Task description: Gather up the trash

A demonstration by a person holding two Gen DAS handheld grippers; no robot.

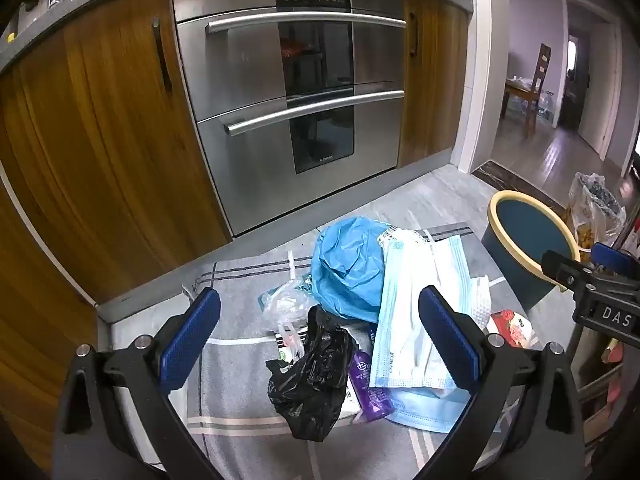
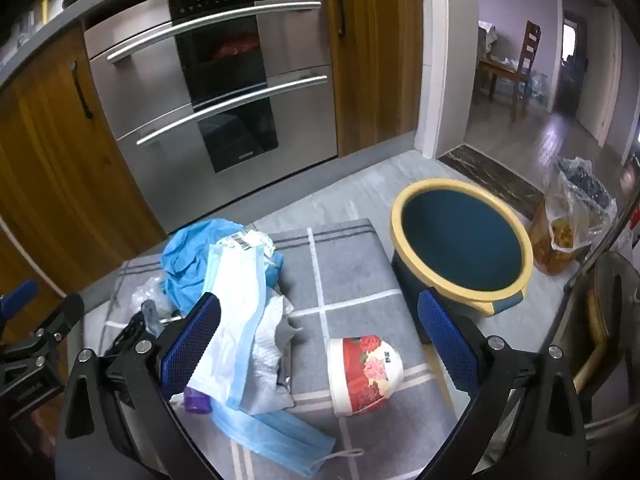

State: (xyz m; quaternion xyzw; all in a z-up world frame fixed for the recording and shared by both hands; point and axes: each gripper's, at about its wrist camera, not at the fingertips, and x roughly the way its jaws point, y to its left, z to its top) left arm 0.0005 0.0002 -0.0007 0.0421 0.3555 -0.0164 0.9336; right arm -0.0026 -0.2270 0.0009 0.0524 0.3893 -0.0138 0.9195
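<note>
A heap of trash lies on a grey checked mat on the kitchen floor: a blue plastic bag, a crumpled black bag, a clear bag, a purple packet and pale blue face masks. My left gripper hovers open above the black bag, nothing between its fingers. In the right wrist view a red floral paper cup lies on its side on the mat. My right gripper is open just above it. A dark blue bin with a yellow rim stands to the right of the mat.
A steel double oven and wooden cabinet doors stand behind the mat. A clear bag of food sits on the floor right of the bin. A doorway at the right leads to a room with a wooden chair.
</note>
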